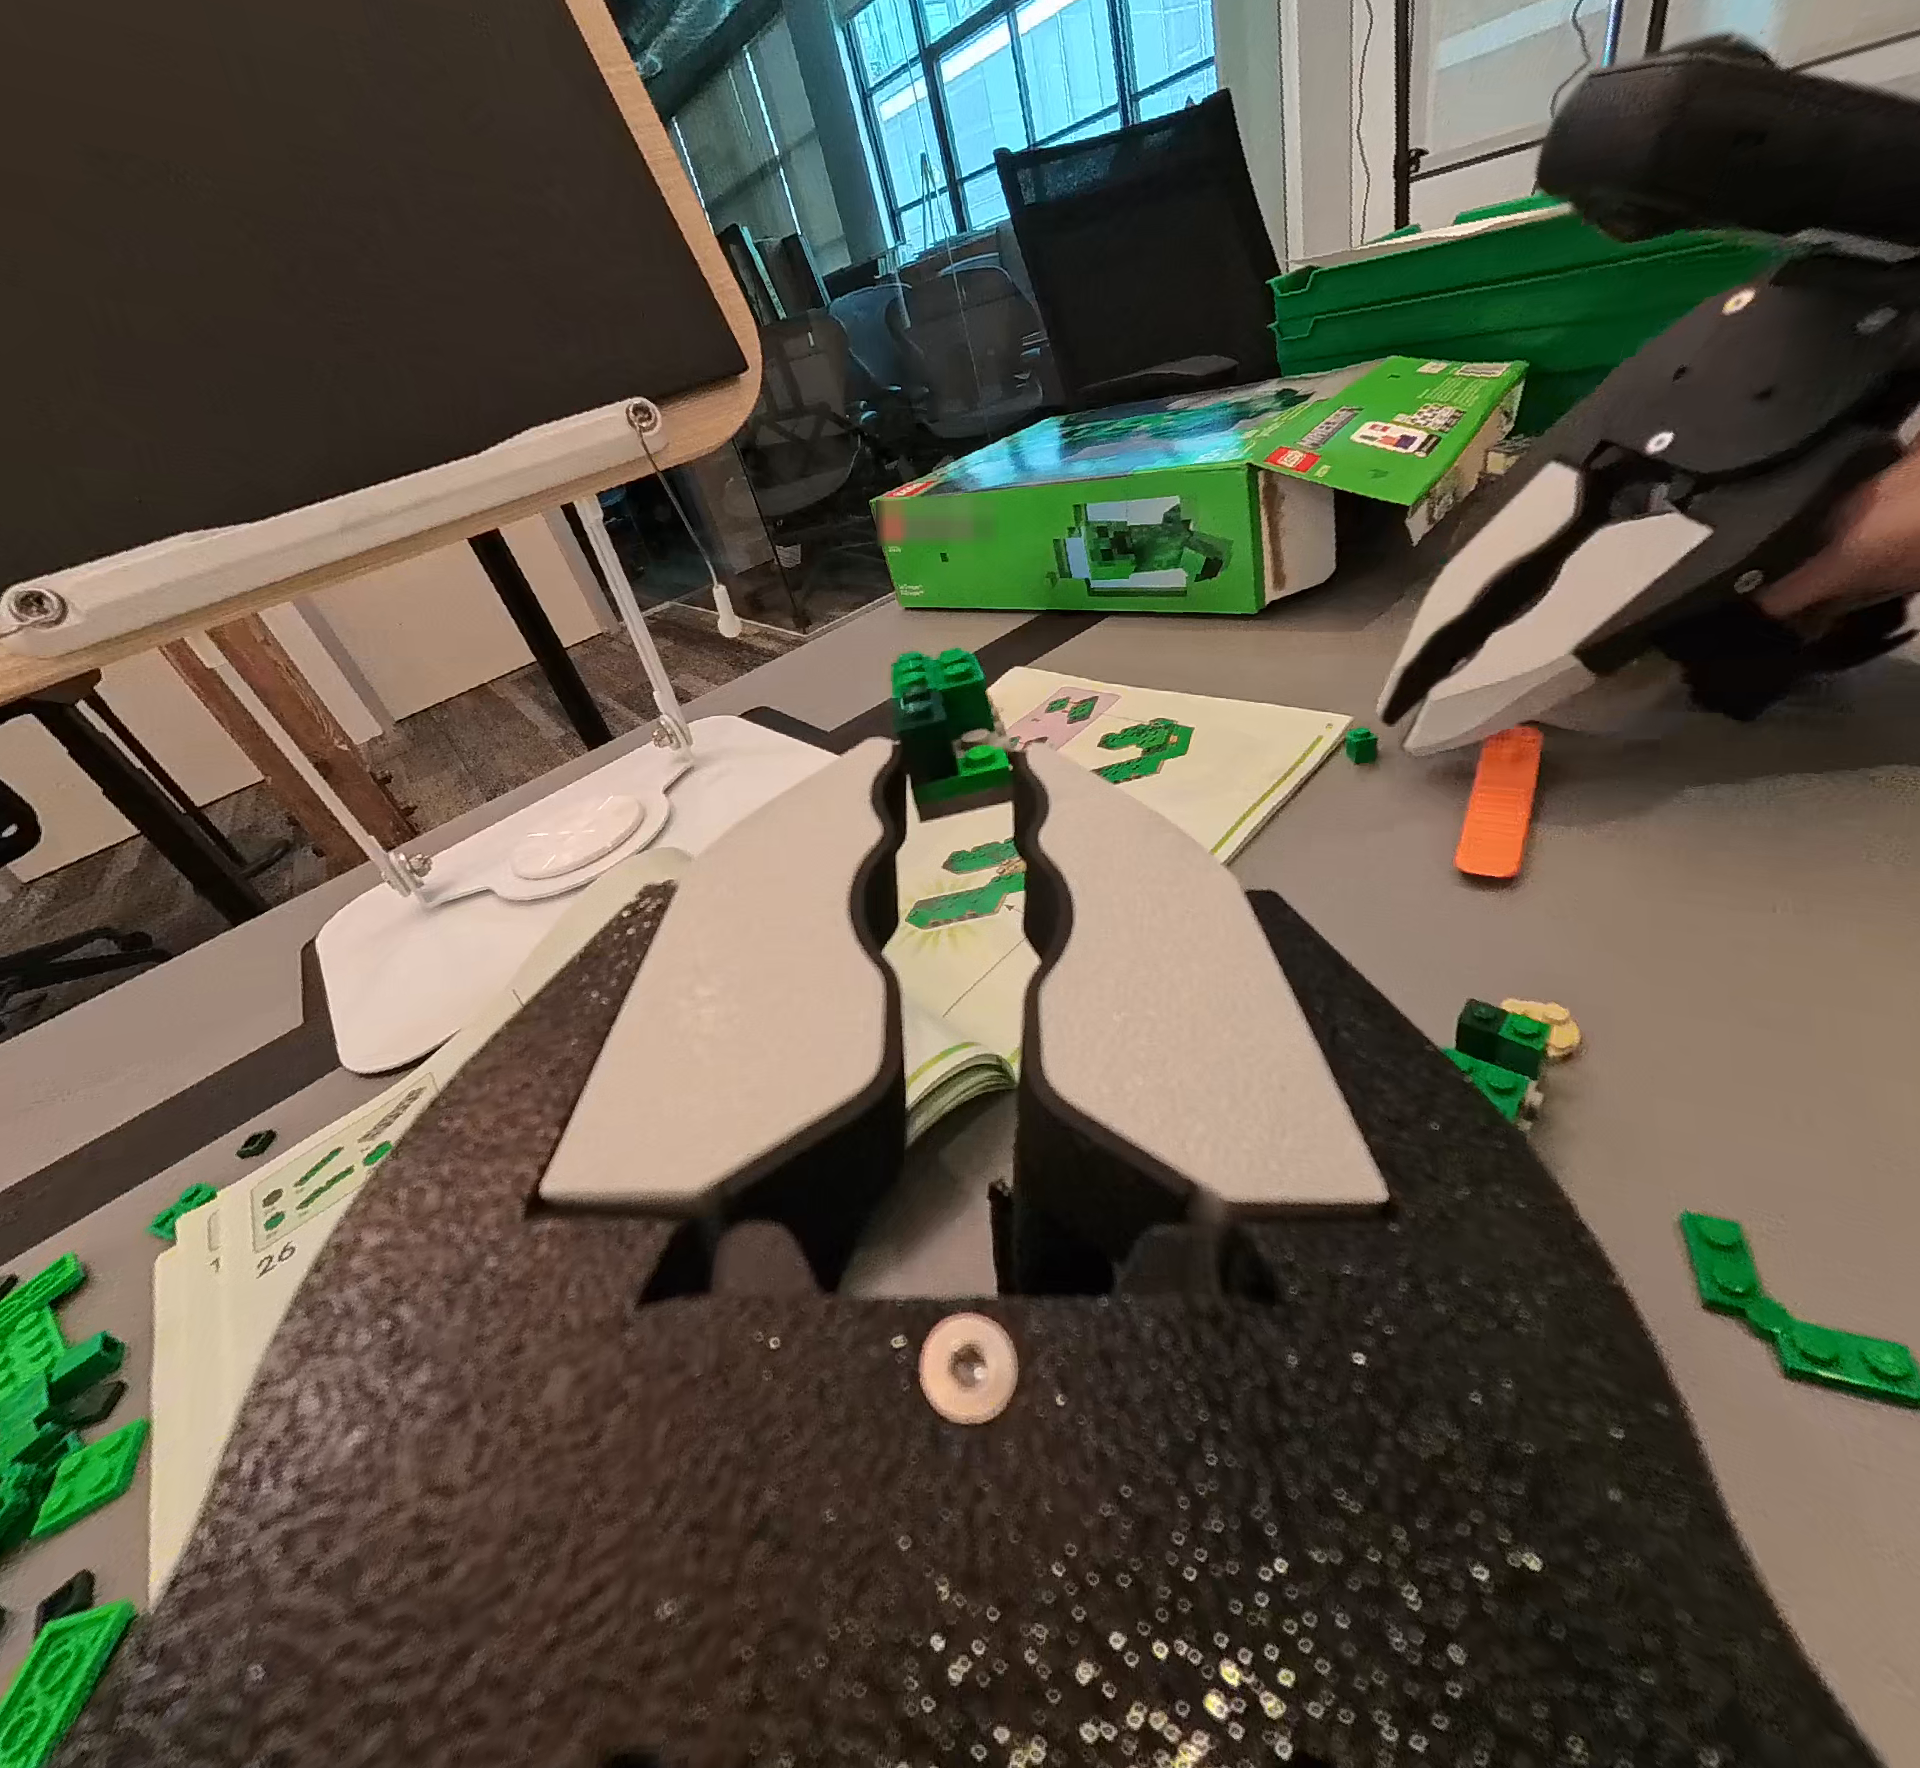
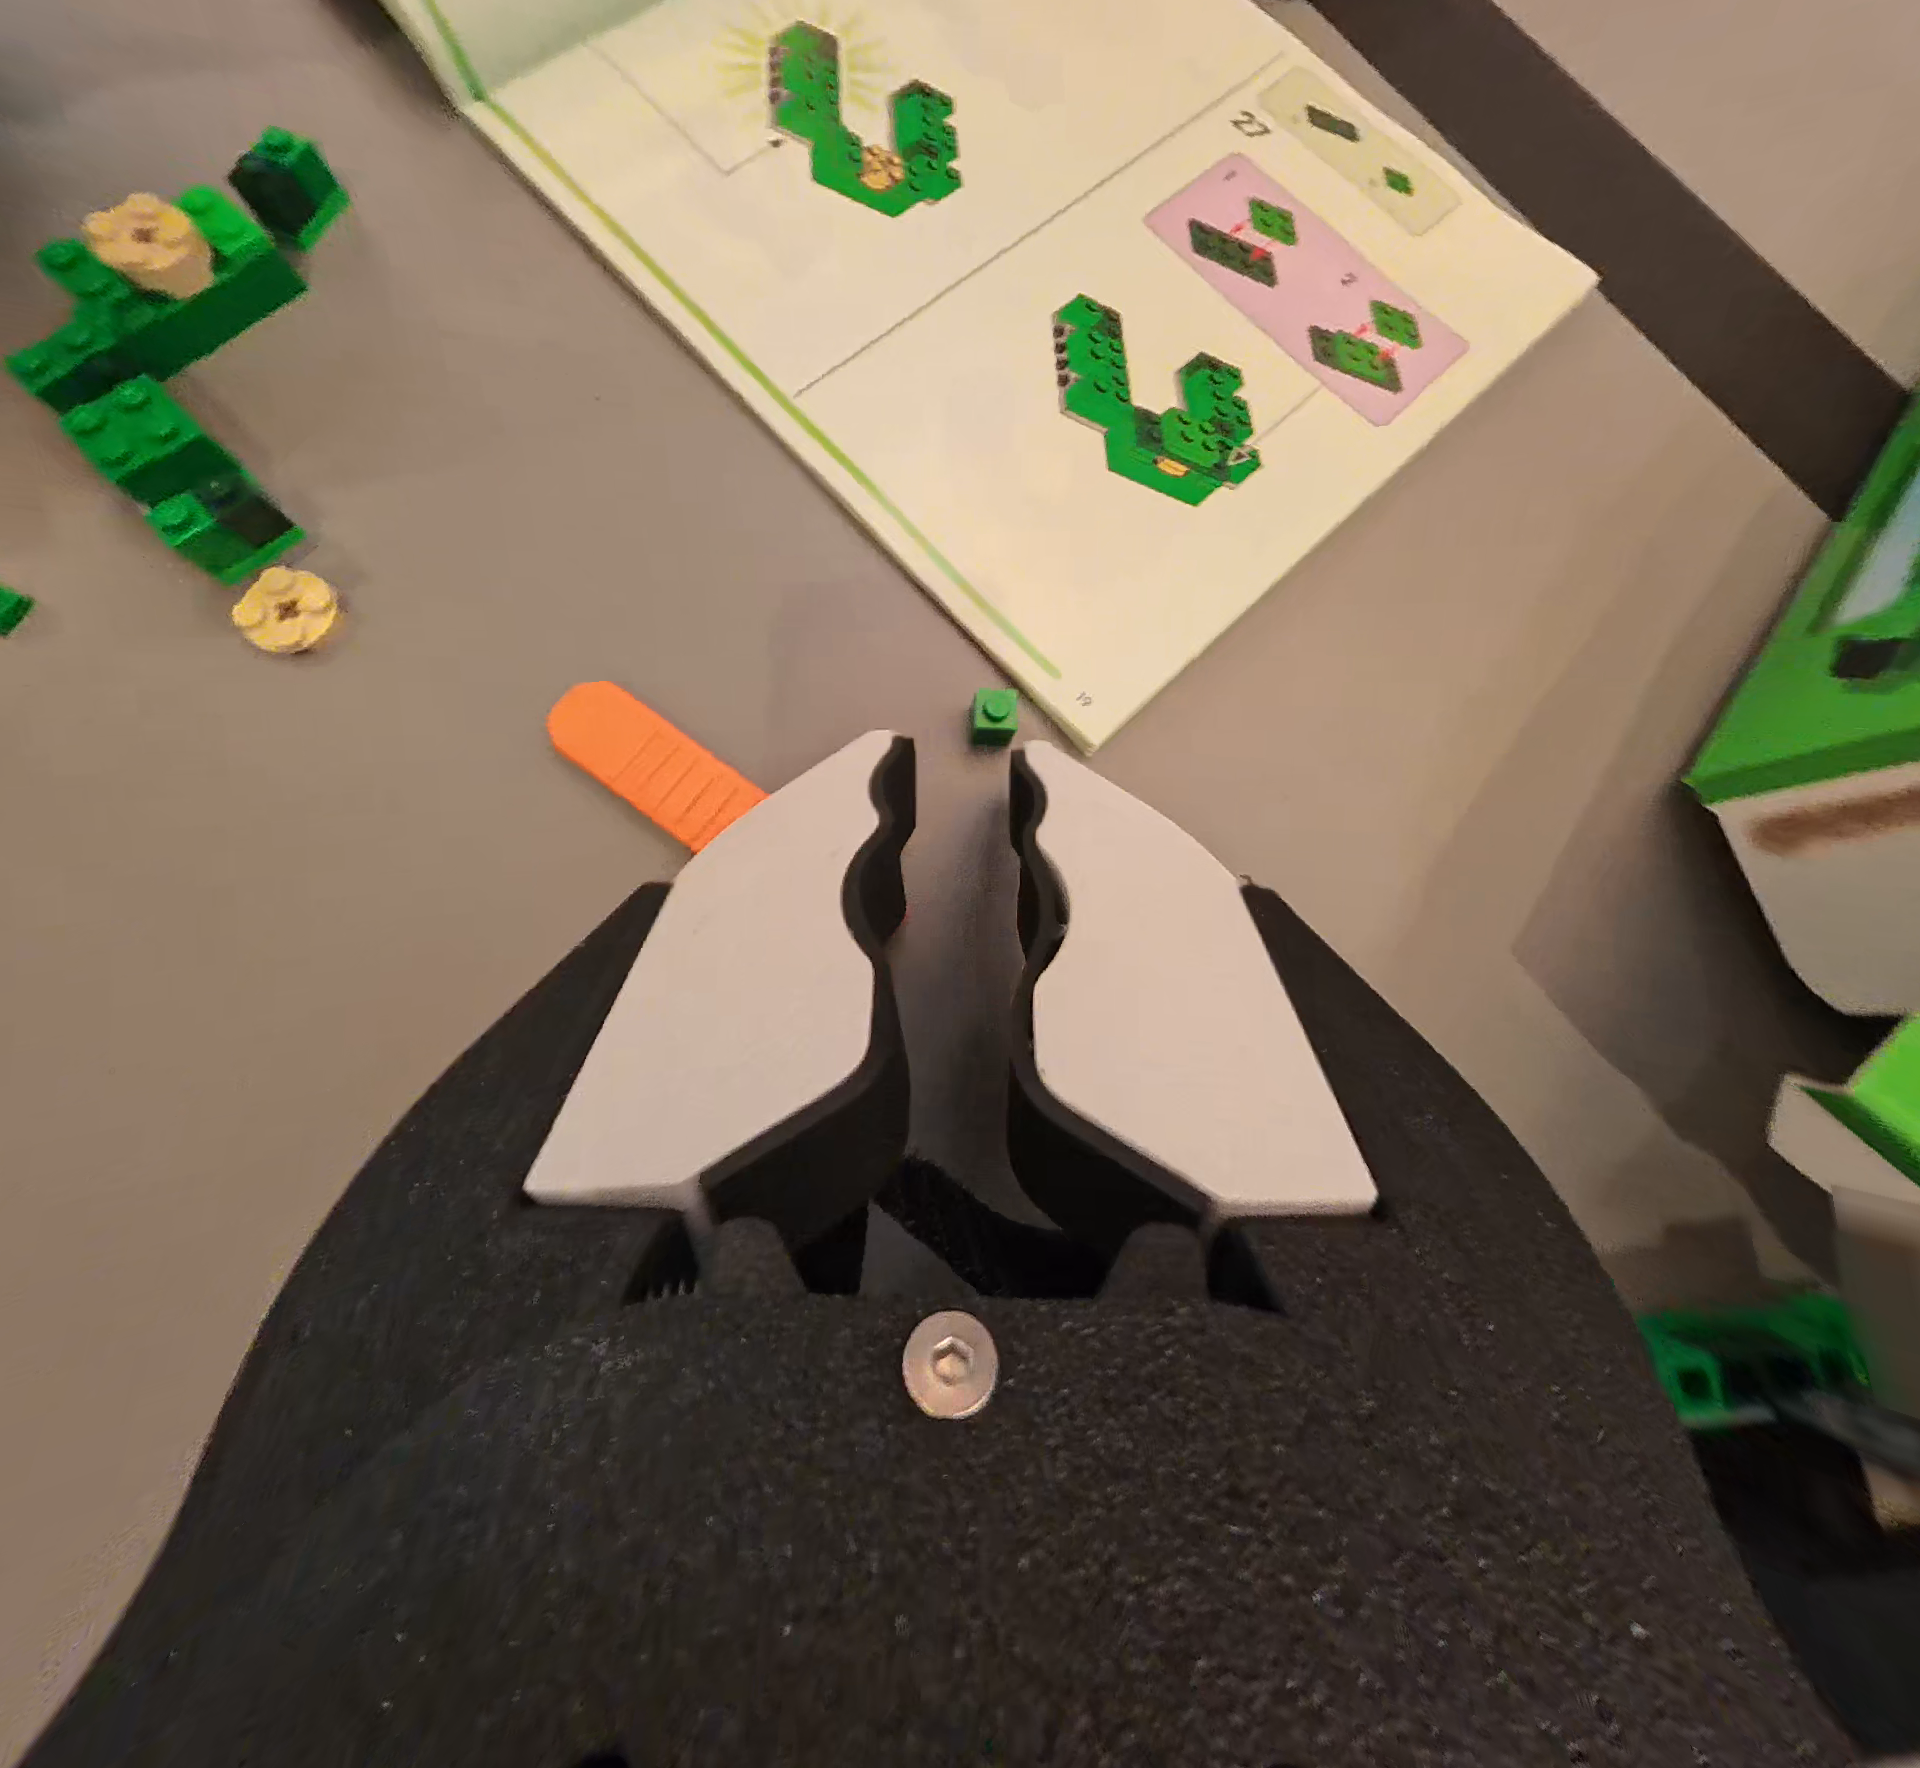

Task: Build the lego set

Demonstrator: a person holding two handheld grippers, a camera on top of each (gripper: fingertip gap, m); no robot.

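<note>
My left gripper (image 1: 956,762) is shut on a small assembly of light and dark green bricks (image 1: 948,726) and holds it above the open instruction booklet (image 1: 1205,762). My right gripper (image 2: 961,762) is open by a narrow gap and empty, tips low over the grey table. A single small green brick (image 2: 992,716) lies just ahead of its tips, beside the booklet's corner (image 2: 1039,513). In the left wrist view the right gripper (image 1: 1413,721) points down next to that brick (image 1: 1361,745).
An orange brick separator (image 2: 655,773) lies partly under the right gripper's left finger. A green build with tan round pieces (image 2: 156,347) sits to the left. The green set box (image 1: 1143,513), green trays (image 1: 1507,295), loose green plates (image 1: 1787,1303), a brick pile (image 1: 52,1386) and a white board stand (image 1: 499,887) surround the work area. One gripper's finger ends stand about 20 cm off the other's.
</note>
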